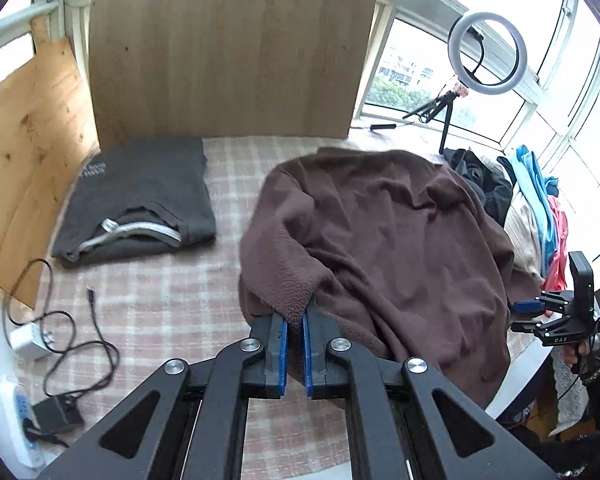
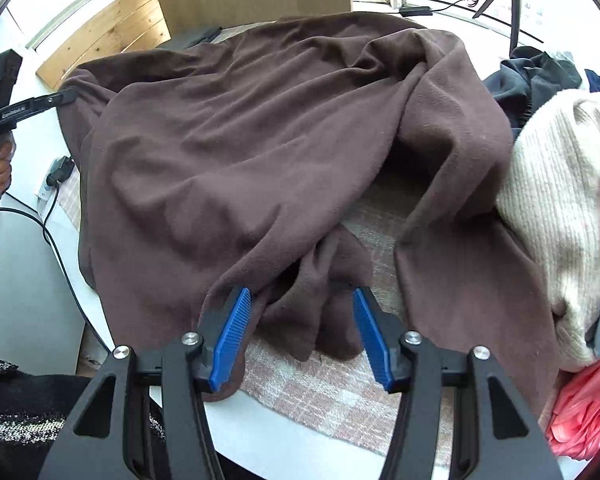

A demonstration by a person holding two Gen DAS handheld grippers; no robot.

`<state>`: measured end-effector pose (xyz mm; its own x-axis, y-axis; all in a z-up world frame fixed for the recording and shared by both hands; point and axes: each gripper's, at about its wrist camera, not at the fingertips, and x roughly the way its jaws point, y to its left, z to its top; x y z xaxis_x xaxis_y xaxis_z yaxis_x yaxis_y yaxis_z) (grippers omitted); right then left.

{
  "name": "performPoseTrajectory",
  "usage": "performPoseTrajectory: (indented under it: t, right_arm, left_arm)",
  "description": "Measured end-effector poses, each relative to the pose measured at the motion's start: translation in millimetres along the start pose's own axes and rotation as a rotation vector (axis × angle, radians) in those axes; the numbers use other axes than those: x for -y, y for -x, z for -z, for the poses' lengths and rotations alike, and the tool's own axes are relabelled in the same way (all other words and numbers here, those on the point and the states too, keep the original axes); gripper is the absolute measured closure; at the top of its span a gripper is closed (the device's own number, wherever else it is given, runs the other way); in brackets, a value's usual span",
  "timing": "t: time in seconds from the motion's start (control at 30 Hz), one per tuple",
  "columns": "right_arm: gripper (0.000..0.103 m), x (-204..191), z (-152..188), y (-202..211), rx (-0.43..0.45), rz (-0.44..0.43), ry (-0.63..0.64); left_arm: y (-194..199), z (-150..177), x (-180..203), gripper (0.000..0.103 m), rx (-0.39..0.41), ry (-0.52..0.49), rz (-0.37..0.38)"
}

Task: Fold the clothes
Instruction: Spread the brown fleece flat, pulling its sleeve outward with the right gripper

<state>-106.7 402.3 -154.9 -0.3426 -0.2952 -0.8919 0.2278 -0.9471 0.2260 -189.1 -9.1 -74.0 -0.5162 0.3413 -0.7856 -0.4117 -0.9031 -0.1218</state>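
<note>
Brown fleece garment (image 1: 380, 248) sprawled across right half of tabletop (image 1: 160, 304); edge pinched in closed left gripper (image 1: 295, 318), right gripper (image 2: 300, 336) half open, clamping nothing. Thin pinch likely to slip under dragging cloth weight.

The left tool (image 1: 295, 316) pinched a near edge of the brown fleece garment (image 1: 388, 232), its blue pads nearly together. The fleece lay rumpled over the checked cloth (image 1: 168, 304). A folded grey garment (image 1: 140, 196) sat far left, a heap of clothes (image 1: 536, 208) far right.
</note>
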Motion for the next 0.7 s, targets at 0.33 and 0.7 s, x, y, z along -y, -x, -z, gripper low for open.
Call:
performPoseTrajectory:
  t: [0.33,0.7]
  right_arm:
    - [0.05,19.3,23.3,12.0,0.003,0.057,0.009]
    - [0.05,-5.6,15.2,-21.3,-0.051,0.071,0.171]
  left_arm:
    - [-0.4,29.6,-78.8,0.074,-0.142,-0.011,-0.433]
    - [-65.6,151.9,112.1,0.055,-0.432,-0.142,0.229]
